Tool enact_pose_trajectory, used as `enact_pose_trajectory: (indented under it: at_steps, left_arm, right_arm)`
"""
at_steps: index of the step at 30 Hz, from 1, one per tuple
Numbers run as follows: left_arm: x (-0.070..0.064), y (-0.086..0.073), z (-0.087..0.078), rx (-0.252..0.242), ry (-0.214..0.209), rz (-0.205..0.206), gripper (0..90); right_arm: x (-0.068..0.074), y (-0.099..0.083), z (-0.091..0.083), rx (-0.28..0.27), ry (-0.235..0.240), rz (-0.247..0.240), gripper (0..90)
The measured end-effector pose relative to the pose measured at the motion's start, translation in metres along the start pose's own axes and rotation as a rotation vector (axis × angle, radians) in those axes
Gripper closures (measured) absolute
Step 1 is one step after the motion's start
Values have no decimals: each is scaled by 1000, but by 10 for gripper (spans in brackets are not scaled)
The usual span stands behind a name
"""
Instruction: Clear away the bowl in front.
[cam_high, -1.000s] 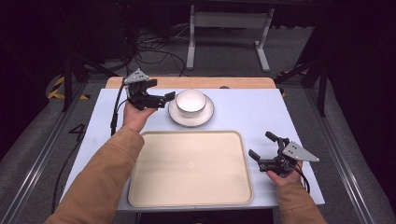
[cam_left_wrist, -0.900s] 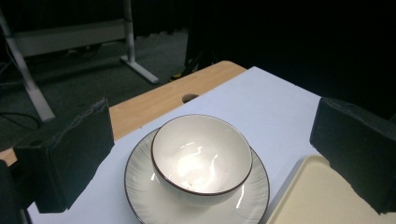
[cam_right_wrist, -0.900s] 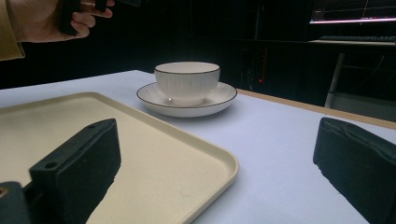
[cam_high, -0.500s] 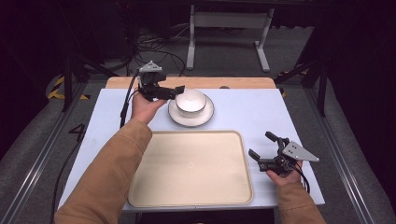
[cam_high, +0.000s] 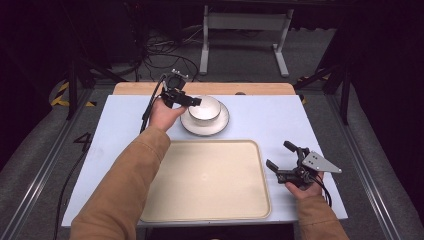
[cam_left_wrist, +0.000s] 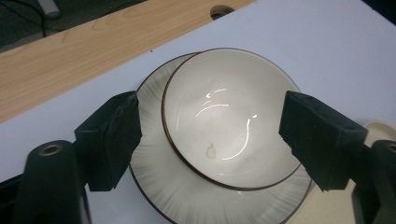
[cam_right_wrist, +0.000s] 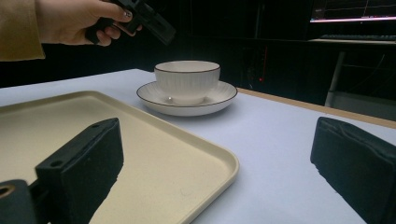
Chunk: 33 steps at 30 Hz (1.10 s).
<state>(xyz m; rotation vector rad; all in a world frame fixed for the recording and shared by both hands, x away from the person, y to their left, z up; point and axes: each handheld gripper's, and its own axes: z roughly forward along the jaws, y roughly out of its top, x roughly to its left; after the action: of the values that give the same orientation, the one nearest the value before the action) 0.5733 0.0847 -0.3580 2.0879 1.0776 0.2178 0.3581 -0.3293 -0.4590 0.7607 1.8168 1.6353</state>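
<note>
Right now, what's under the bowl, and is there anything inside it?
The bowl stands on a ribbed saucer, which lies on the table. From the left gripper view the bowl is empty, with glare and a faint mark. The saucer's centre is covered by the bowl.

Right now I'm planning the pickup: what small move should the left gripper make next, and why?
Probably lower the left gripper straight down: its jaws are open, straddling the bowl, which sits on the saucer, and hang above the rim, touching nothing.
</note>
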Motion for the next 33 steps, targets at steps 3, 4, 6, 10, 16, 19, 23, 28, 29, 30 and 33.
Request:
enact_pose_trajectory:
  at_steps: [3, 4, 6, 10, 16, 19, 23, 28, 29, 30, 33]
  left_arm:
    - [4, -1, 6, 27, -9, -21, 233]
    - [5, -1, 8, 42, -2, -27, 236]
    - [7, -2, 13, 65, -3, -31, 247]
    - [9, -4, 21, 106, -9, -41, 274]
    - [15, -4, 31, 172, -36, -68, 342]
    - [17, -3, 35, 195, -51, -97, 380]
    - [16, 1, 40, 225, -55, -105, 442]
    - [17, 3, 45, 247, -23, -122, 506]
    - [18, 3, 46, 247, -17, -132, 518]
    - [19, 3, 47, 249, -16, -140, 536]
    - [20, 2, 50, 257, 2, -148, 564]
  right_arm:
    - [0, 0, 0, 2, 1, 0, 35]
    - [0, 0, 0, 3, 2, 0, 35]
    - [0, 0, 0, 3, 2, 1, 36]
    - [0, 0, 0, 3, 2, 1, 38]
    - [0, 0, 0, 5, 1, 1, 40]
    - [0, 0, 0, 5, 1, 1, 41]
    - [0, 0, 0, 5, 1, 1, 41]
    - [0, 0, 1, 6, 0, 2, 41]
    - [0, 0, 1, 7, 0, 2, 43]
    - [0, 0, 1, 7, 0, 2, 43]
    - [0, 0, 1, 8, -2, 4, 43]
